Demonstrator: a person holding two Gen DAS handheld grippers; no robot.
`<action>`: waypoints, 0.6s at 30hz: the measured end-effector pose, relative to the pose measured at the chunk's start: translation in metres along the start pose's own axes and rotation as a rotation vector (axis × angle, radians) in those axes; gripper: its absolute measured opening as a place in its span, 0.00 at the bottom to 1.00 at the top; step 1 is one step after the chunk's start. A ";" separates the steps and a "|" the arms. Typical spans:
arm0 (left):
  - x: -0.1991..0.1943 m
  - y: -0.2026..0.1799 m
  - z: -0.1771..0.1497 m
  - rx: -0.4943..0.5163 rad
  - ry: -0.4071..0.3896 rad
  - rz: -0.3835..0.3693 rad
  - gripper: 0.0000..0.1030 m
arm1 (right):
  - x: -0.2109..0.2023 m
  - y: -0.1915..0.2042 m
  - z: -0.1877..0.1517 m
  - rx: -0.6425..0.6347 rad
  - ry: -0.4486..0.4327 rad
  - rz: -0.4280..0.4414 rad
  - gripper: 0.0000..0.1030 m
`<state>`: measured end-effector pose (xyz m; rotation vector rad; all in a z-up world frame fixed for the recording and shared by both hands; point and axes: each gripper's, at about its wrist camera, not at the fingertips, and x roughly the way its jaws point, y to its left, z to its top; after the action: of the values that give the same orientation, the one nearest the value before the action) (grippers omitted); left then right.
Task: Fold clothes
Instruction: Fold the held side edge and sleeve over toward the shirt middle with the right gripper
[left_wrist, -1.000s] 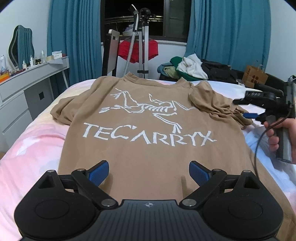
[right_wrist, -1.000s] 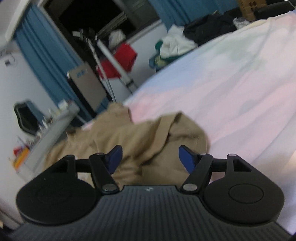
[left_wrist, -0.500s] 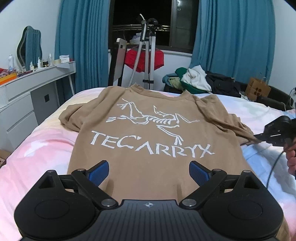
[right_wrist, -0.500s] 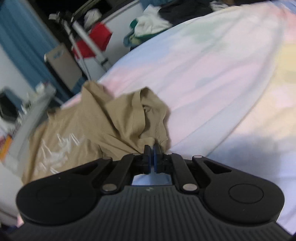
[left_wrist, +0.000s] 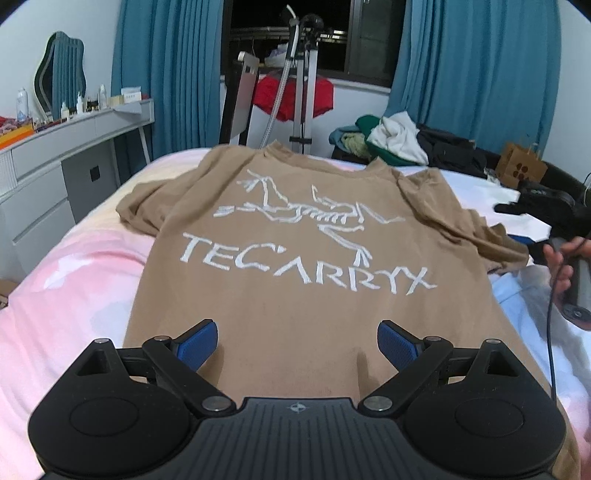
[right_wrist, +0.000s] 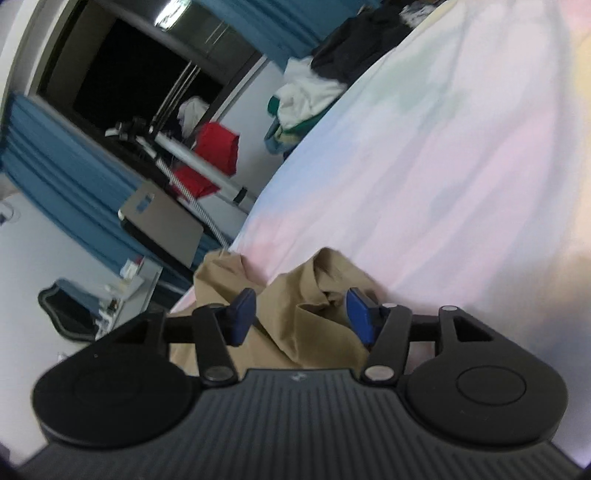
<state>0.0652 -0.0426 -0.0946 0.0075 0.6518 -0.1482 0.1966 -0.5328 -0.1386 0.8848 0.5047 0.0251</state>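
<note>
A tan T-shirt (left_wrist: 295, 302) with a white skeleton print and lettering lies spread flat on the bed, collar at the far end. My left gripper (left_wrist: 297, 345) is open above the shirt's near hem, holding nothing. My right gripper (right_wrist: 301, 314) is open, its blue pads either side of the shirt's bunched right sleeve (right_wrist: 314, 295). In the left wrist view the right gripper (left_wrist: 532, 210) shows at the right edge, beside that sleeve (left_wrist: 495, 243).
The bed (left_wrist: 74, 295) has a pink and white sheet. A grey dresser (left_wrist: 48, 173) stands at the left. A garment steamer stand (left_wrist: 303, 85) and a pile of clothes (left_wrist: 391, 140) are beyond the bed's far end.
My right gripper was shut half a second ago and is now open around the bunched sleeve, and it has tilted. The sleeve lies a little further out. My left gripper stays open.
</note>
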 end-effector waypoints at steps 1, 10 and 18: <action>0.001 0.000 -0.001 0.002 0.002 0.004 0.92 | 0.010 0.002 -0.001 -0.017 0.017 -0.015 0.56; 0.012 -0.001 -0.003 0.019 0.025 0.031 0.92 | 0.038 0.041 0.000 -0.246 -0.058 -0.113 0.07; 0.023 -0.005 -0.002 0.040 0.030 0.052 0.92 | 0.020 0.002 0.021 -0.088 -0.296 -0.159 0.09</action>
<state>0.0811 -0.0505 -0.1094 0.0648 0.6777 -0.1110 0.2238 -0.5420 -0.1347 0.7444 0.2933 -0.2241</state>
